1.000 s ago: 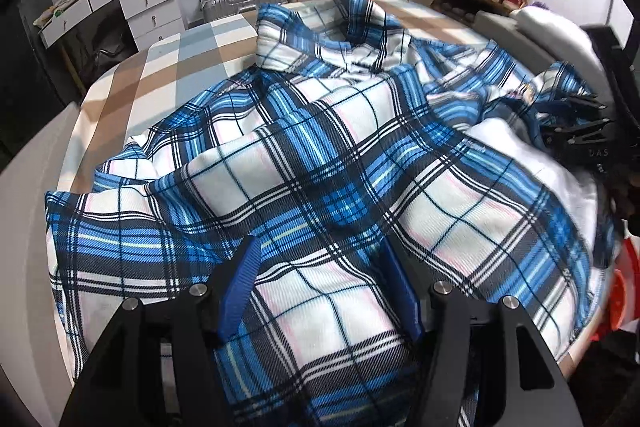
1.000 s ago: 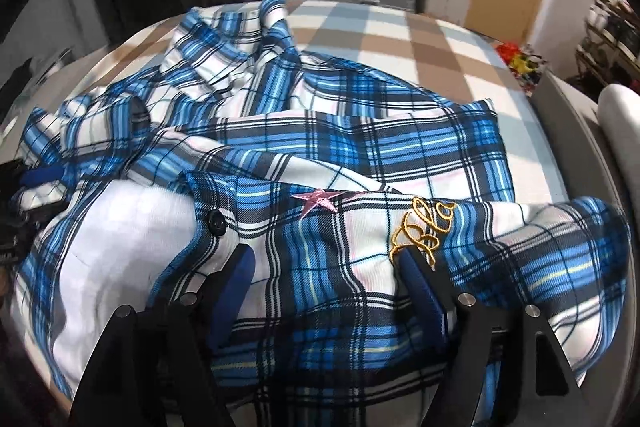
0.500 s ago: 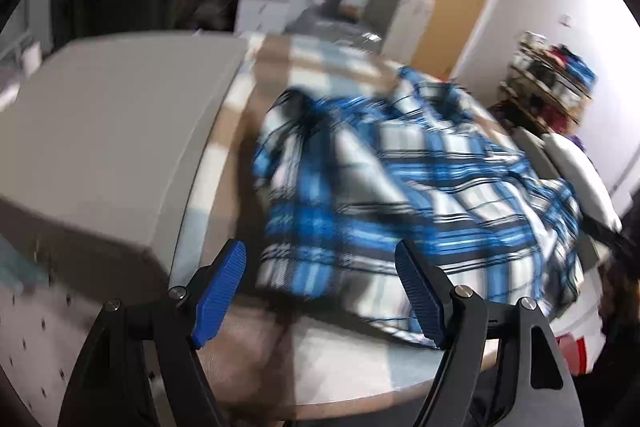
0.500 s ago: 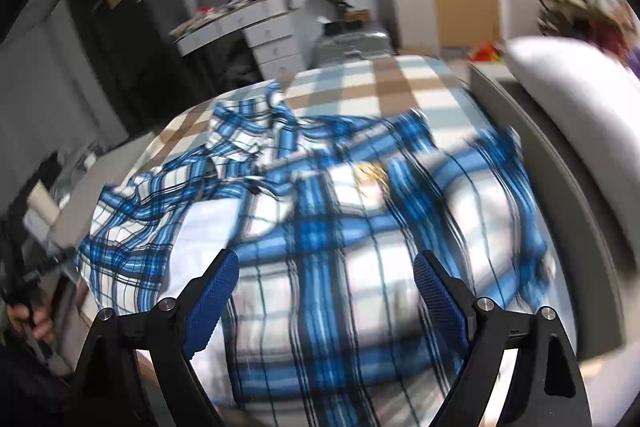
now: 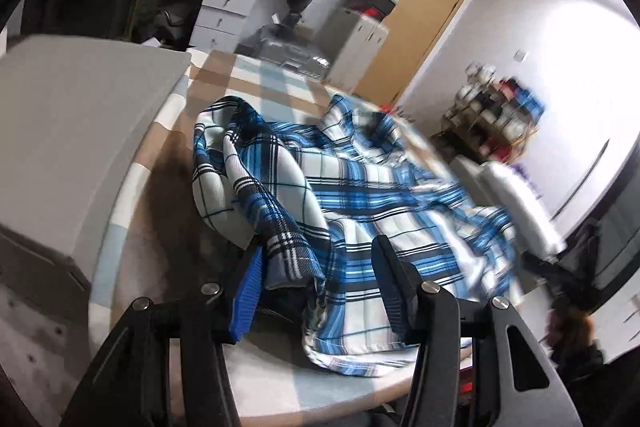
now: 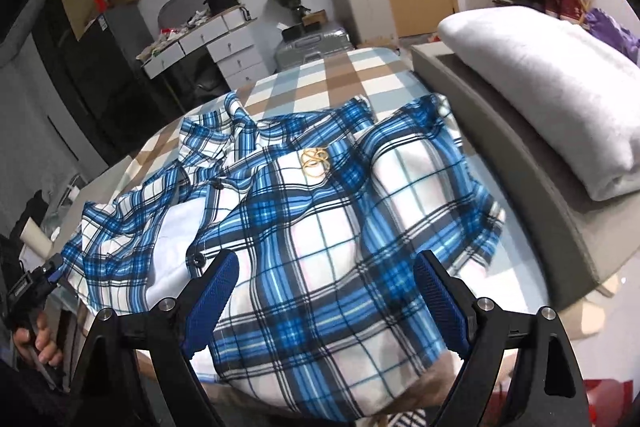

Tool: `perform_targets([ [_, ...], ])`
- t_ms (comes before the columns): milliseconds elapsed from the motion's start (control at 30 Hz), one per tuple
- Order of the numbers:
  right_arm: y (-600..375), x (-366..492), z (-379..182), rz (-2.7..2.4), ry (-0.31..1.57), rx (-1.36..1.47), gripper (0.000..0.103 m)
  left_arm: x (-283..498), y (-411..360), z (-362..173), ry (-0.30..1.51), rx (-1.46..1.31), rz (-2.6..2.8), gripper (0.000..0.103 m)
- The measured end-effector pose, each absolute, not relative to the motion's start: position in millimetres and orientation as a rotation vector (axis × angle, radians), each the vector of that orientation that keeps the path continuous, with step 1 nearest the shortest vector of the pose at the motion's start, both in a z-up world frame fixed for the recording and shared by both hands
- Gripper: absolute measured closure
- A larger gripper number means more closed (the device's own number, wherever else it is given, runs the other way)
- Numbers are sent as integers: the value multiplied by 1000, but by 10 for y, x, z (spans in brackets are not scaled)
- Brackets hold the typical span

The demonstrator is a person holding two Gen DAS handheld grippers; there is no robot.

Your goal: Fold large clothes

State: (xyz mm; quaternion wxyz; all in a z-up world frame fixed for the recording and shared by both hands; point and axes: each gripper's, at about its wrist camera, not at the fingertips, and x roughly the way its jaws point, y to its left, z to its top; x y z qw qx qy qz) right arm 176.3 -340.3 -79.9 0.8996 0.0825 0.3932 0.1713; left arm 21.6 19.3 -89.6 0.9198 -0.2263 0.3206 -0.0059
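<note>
1. At the bed's left edge: left gripper (image 5: pixel 316 283), jaws just been closing, has a bunched fold of the blue-and-white plaid cotton shirt (image 5: pixel 360 195) between its pads; grip itself unclear.
2. Mid-bed: shirt spread on the tan-and-blue checked bedsheet (image 6: pixel 344 75).
3. Near right: right gripper (image 6: pixel 324 303) released, jaws wide over the shirt.

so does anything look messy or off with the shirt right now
Yes: the plaid shirt lies rumpled and skewed on the checked bedcover, its near hem hanging over the edge, and one bunched fold sits between the left tool's fingers.
</note>
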Motion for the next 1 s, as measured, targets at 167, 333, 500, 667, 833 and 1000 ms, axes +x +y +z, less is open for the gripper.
perform_targets([
  [167, -3205, 1736, -827, 394, 828, 109, 13, 168, 88, -898, 695, -392, 17, 55],
  [333, -3193, 1797, -875, 380, 844, 125, 13, 15, 17, -792, 668, -334, -79, 55],
  [500, -3184, 1790, -859, 382, 839, 119, 13, 125, -37, -816, 676, -312, -106, 55],
  [667, -3247, 1757, -877, 365, 847, 120, 13, 315, 96, -1122, 794, -380, 9, 55],
  [833, -3309, 1762, -903, 349, 854, 138, 13, 314, 169, -1167, 755, -447, 27, 63],
  [1000, -3217, 1780, -832, 401, 854, 162, 13, 379, 168, -1020, 710, -490, -15, 103],
])
